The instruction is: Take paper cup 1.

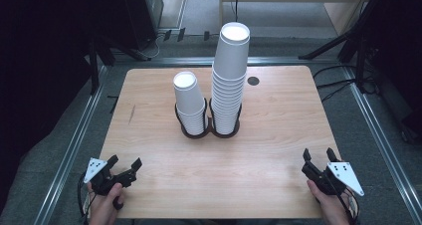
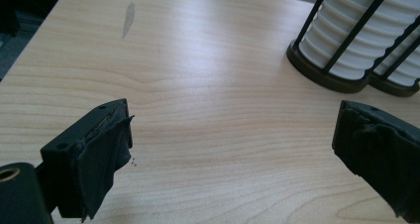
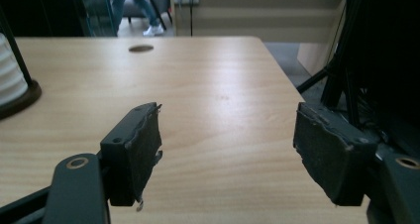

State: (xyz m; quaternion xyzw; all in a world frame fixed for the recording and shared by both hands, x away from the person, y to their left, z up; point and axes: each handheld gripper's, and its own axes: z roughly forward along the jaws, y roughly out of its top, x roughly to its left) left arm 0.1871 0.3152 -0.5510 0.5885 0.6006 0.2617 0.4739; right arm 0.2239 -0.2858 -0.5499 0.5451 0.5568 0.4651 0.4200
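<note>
Two stacks of white paper cups stand in a black wire holder (image 1: 209, 131) at the middle of the wooden table (image 1: 268, 135): a short stack (image 1: 188, 103) on the left and a tall stack (image 1: 230, 80) on the right. My left gripper (image 1: 125, 161) rests near the front left corner, open, with bare wood between its jaws. The left gripper view looks past that gripper (image 2: 233, 130) to the ribbed cups (image 2: 356, 40) at upper right. My right gripper (image 1: 318, 153) sits near the front right corner, open and holding nothing. Its own view (image 3: 228, 130) catches the holder's base (image 3: 25, 97) at far left.
A dark round hole (image 1: 253, 80) lies in the tabletop behind the tall stack. Black stand legs (image 1: 343, 41) rise beyond the right edge and more dark gear sits at the back left. A person's legs (image 3: 131, 6) show far behind the table.
</note>
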